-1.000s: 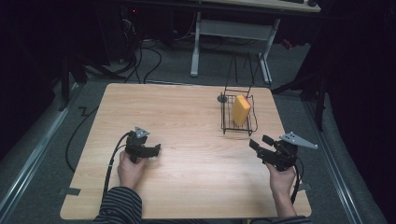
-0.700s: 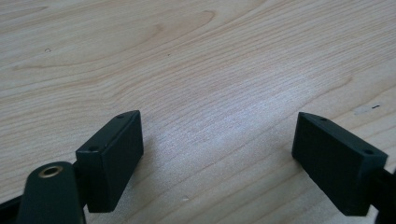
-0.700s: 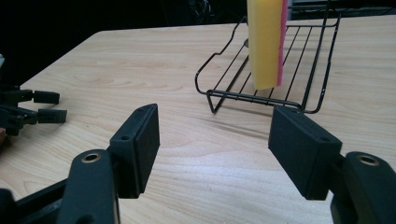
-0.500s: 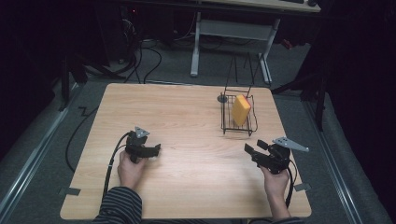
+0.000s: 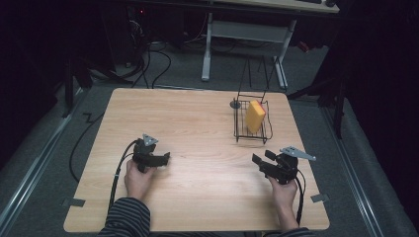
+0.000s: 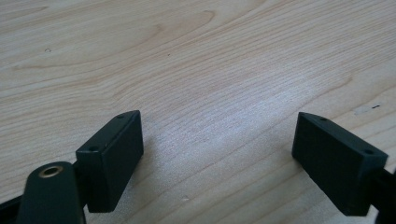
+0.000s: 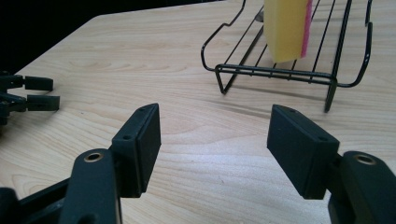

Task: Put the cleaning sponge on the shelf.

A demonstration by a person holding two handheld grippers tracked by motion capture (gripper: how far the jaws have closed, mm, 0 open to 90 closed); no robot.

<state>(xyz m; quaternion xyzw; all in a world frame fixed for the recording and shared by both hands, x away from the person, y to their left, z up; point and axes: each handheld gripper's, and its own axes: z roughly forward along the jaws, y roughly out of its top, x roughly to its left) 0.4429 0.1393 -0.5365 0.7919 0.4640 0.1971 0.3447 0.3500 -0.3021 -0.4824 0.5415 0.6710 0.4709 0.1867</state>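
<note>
The right gripper (image 5: 261, 163) hovers low over the table (image 5: 197, 123) with its jaws wide apart and nothing between them, pointing toward the wire rack (image 7: 285, 70) just ahead, where the yellow sponge (image 7: 286, 28) stands upright. The left gripper (image 5: 162, 159) rests well apart near the table's left side, jaws also spread and empty. This looks like the approach step; the next move calls for carrying the right gripper forward and over the rack's rim to straddle the sponge.

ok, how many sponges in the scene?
1. A yellow sponge with a pink side stands on edge in the black wire rack at the table's far right. None seems hidden.
</note>
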